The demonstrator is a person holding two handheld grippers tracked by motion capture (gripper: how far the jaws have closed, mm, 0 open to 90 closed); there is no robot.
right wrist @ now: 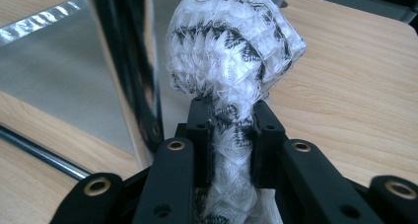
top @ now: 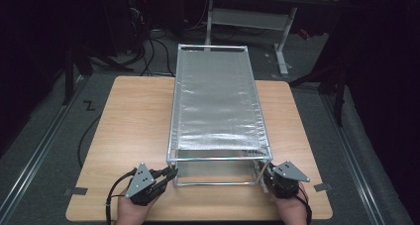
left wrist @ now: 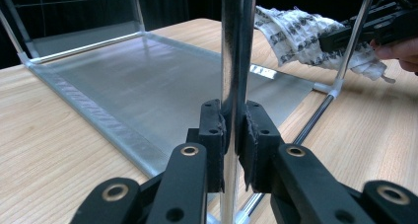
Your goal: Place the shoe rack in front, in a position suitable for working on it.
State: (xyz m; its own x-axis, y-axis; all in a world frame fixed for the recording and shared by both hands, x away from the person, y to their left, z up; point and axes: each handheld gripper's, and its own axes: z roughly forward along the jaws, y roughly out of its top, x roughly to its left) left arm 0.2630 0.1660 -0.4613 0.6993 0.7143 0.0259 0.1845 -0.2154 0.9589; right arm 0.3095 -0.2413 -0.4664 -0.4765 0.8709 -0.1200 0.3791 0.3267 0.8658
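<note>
the left gripper (left wrist: 231, 135) has its fingers clamped on the rack's (top: 218, 103) upright post at centre frame; the right gripper (right wrist: 231, 135) pinches a bunched cloth (right wrist: 231, 46) at lower right. a loose fold could snag the post, dragging the rack across the surface (top: 133, 121).

Pale wood-grain counter (top: 133, 116) with a matt finish, rack (top: 218, 98) of glossy chromed metal tubes, silvery woven mesh shelf with dull sheen, fuzzy white-and-black knitted cloth (right wrist: 231, 51), matt black plastic jaws with brass-coloured rivets
</note>
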